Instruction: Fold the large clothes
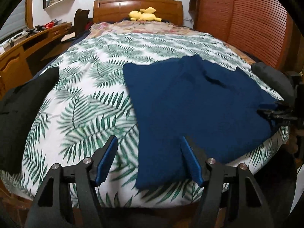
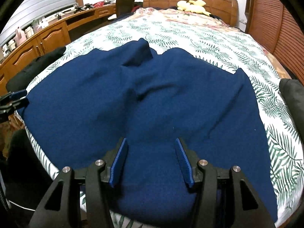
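A large dark blue garment lies spread on the bed, right of centre in the left wrist view; it fills the middle of the right wrist view. My left gripper is open, above the garment's near left corner at the foot of the bed. My right gripper is open, above the garment's near edge. The right gripper also shows at the right edge of the left wrist view. The left gripper shows at the left edge of the right wrist view.
The bed has a white cover with green leaves and a wooden headboard with a yellow plush toy. Dark clothing lies at the bed's left edge. A wooden desk stands left, a slatted wardrobe right.
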`<state>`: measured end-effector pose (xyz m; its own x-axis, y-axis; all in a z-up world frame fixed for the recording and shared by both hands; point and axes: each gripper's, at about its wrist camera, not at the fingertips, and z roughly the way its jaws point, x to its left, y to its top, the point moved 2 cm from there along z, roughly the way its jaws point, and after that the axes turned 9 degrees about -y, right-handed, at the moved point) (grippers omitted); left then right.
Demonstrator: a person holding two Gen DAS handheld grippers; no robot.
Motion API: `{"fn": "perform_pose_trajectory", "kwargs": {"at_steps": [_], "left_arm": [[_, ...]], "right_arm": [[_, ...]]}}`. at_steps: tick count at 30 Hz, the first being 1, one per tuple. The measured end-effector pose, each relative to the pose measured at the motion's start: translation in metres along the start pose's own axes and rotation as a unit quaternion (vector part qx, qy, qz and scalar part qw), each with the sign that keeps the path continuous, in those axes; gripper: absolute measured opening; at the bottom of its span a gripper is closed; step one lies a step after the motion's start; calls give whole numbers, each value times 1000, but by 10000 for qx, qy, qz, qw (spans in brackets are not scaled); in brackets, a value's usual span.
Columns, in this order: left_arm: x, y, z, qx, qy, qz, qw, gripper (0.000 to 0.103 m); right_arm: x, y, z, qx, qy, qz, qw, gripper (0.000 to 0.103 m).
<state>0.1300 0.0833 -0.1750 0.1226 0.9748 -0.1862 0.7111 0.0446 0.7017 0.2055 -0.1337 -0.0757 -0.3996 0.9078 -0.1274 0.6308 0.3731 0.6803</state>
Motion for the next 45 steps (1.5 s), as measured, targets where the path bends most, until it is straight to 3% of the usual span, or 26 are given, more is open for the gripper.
{"fn": "perform_pose_trajectory", "kwargs": {"at_steps": [3,9,16,26,29,33,36,42,45], "left_arm": [[2,-6,-1,80,2,-81,9999,70],[7,-16,-9,147,-41,-215,9997,70],[8,-24,-14,196,-105,-325,9992,67],[14,-27,-8,262,-569,-737,9953,57],[12,-27,-7,282,-631,-744,9948,52],[8,-26,-4,334,-804,-775,9932,26],[-6,-13,-13,188,-779,-592,9950,14],[-56,50,-47,-314,-818,16,9961,12],[-96,79,-52,-407,-1144,365,9919,12]], "right_arm": [[13,0,-17,-163,200,-147,9996,55],[41,-8,-29,-333,181,-530,9979,55],[37,-20,-13,-226,402,-303,9985,55],[40,-20,2,-321,317,-480,9978,58],[41,-21,1,-364,341,-406,9979,58],[37,-28,-5,-420,355,-353,9979,58],[32,-29,-8,-428,482,-273,9975,58],[-1,-34,-34,-584,388,50,9975,58],[-23,-42,-45,-611,445,276,9968,58]]}}
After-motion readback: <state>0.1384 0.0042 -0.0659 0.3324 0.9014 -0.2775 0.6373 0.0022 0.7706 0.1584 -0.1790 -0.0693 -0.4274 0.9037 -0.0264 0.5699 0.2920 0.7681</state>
